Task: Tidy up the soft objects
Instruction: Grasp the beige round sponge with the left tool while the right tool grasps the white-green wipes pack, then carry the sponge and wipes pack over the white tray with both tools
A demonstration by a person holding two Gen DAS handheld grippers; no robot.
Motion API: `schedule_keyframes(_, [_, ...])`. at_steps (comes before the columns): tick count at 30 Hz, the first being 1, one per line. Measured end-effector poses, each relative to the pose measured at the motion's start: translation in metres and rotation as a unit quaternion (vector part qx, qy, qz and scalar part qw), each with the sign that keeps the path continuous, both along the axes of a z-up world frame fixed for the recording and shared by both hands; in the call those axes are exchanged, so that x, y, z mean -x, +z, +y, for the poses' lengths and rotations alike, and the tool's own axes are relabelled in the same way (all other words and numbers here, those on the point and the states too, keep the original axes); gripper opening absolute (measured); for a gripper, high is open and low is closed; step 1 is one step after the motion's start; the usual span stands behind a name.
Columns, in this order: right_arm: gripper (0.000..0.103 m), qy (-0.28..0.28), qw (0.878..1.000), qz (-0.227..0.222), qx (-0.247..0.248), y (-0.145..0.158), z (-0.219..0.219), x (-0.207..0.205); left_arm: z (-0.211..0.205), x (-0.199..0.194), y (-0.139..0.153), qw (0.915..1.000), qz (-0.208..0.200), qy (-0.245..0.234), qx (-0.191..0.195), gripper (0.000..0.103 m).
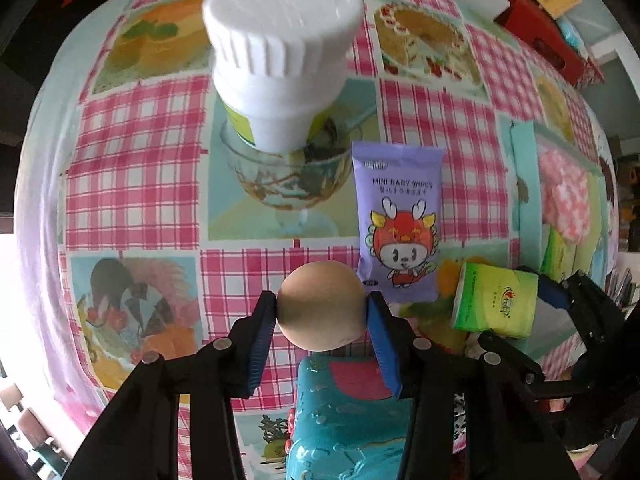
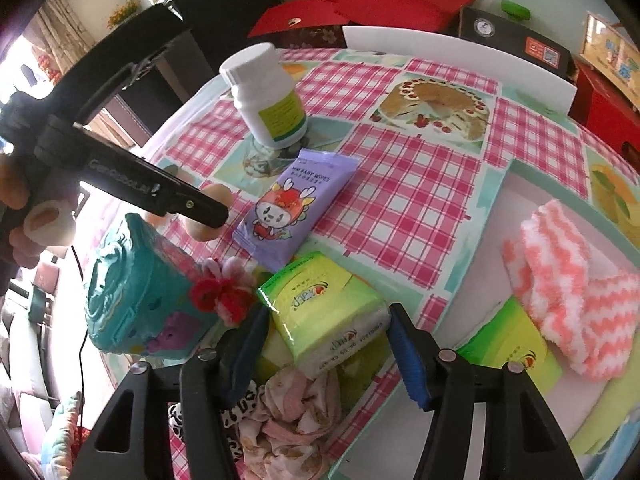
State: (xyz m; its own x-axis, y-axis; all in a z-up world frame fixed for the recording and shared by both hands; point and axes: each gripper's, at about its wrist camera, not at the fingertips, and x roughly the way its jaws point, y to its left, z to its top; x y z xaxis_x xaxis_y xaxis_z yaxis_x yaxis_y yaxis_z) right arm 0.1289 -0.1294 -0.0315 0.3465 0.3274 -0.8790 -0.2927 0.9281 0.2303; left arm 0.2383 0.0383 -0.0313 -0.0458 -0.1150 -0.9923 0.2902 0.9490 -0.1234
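Observation:
My left gripper (image 1: 322, 312) points straight down and is shut on a tan soft ball (image 1: 320, 308), which hangs above the checked tablecloth. In the right wrist view that gripper (image 2: 210, 216) shows at the left with the ball (image 2: 218, 194) behind its black finger. My right gripper (image 2: 328, 348) holds a green tissue pack (image 2: 324, 316), a blue pad touching each end. The same pack (image 1: 496, 300) appears low on the right in the left wrist view. A purple baby wipes pack (image 1: 398, 220) lies flat between both grippers.
A white bottle (image 1: 280, 52) stands behind the wipes. A teal box (image 2: 136, 288) sits at the left beside a red yarn flower (image 2: 216, 292) and a floral cloth (image 2: 296, 412). The tray (image 2: 480, 280) on the right holds a pink striped cloth (image 2: 568, 288) and another green pack (image 2: 512, 352).

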Motion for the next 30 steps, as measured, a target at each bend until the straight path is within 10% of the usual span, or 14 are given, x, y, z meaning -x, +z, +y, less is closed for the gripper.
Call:
schedule_keyframes(19, [0.059,-0.011,0.999,-0.026,-0.034,0.018,-0.012,0.006,0.037,0.030,0.083,0.9947,-0.074,0.051,0.050,0.048])
schedule_keyframes(30, [0.059,-0.019,0.998,-0.035,-0.046,0.027,-0.020,0.007,0.023,0.031,0.071,0.9929,-0.084,0.057,0.062,0.048])
